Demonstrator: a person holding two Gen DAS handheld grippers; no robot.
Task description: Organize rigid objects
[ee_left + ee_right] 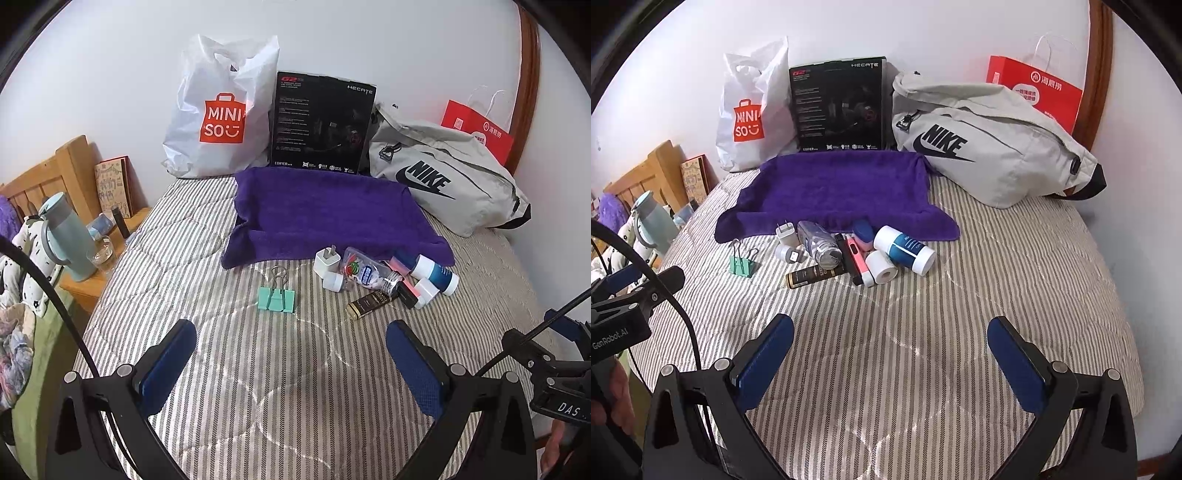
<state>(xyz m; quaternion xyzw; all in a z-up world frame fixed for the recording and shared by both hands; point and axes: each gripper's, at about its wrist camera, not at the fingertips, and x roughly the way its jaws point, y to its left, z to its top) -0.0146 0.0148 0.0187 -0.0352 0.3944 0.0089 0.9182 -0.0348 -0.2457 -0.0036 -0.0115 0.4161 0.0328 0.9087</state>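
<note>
A purple towel (pixel 325 214) (pixel 834 184) lies spread on the striped bed. In front of it sits a cluster of small items: a mint binder clip (pixel 277 299) (pixel 741 265), two white chargers (pixel 327 262) (pixel 786 232), a small clear bottle (pixel 365 271) (pixel 818 243), a black-and-gold tube (pixel 369 304) (pixel 812 275), a pink-and-black stick (pixel 855 258), and blue-and-white bottles (pixel 437 275) (pixel 905 249). My left gripper (pixel 291 354) hovers open, short of the clip. My right gripper (pixel 890 354) is open too, well short of the cluster. Both hold nothing.
Against the wall stand a white Miniso bag (pixel 218 110), a black Hecate box (pixel 321 125), a grey Nike bag (pixel 443 177) and a red paper bag (pixel 1038 88). A wooden nightstand (pixel 92 288) at left carries a teal flask (pixel 66 236) and a glass (pixel 100 254).
</note>
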